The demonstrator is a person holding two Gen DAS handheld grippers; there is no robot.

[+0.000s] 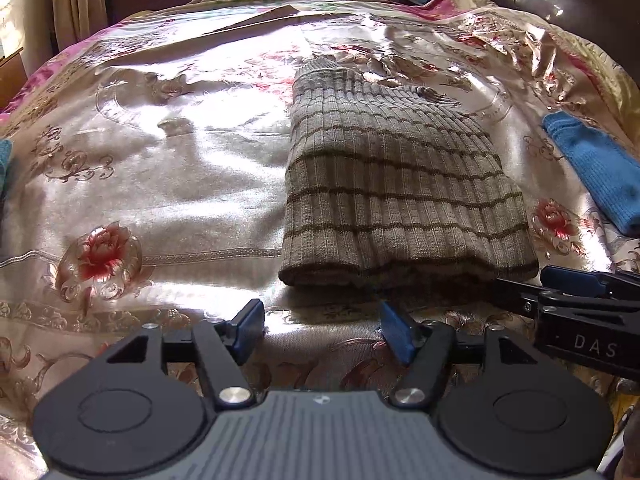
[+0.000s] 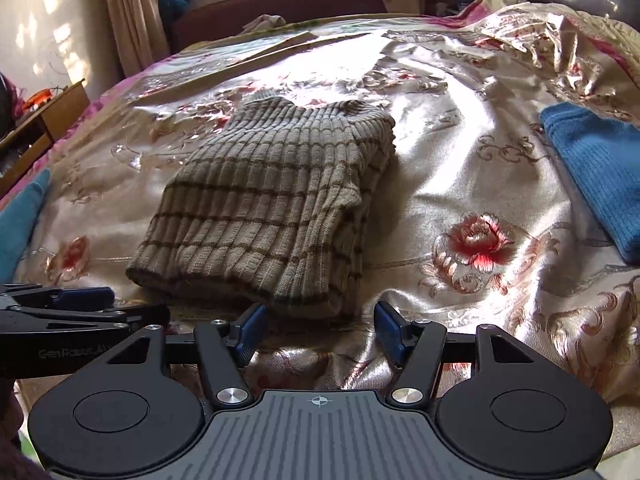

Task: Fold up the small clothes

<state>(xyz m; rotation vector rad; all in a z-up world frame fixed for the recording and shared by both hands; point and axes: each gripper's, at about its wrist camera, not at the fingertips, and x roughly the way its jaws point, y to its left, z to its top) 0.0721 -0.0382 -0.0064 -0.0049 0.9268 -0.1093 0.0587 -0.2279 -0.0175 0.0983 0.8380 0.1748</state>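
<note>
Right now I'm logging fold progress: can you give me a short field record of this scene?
surface: floral bedspread
garment: striped sweater, folded, lying flat
left hand-held gripper: open, empty, just short of the sweater's near edge
right hand-held gripper: open, empty, at the sweater's near right corner
other items: blue cloth right of sweater, apart from it

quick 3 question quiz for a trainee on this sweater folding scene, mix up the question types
1. True or false: the left gripper is clamped on the striped sweater.
2. What colour is the cloth lying apart from the sweater, toward the right gripper's side?
3. The sweater lies: A) spread flat, B) folded into a compact bundle, C) hanging off the bed.

Key: 1 false, both grippers are open with nothing between the pads. 2 blue. 3 B, on the floral bedspread.
</note>
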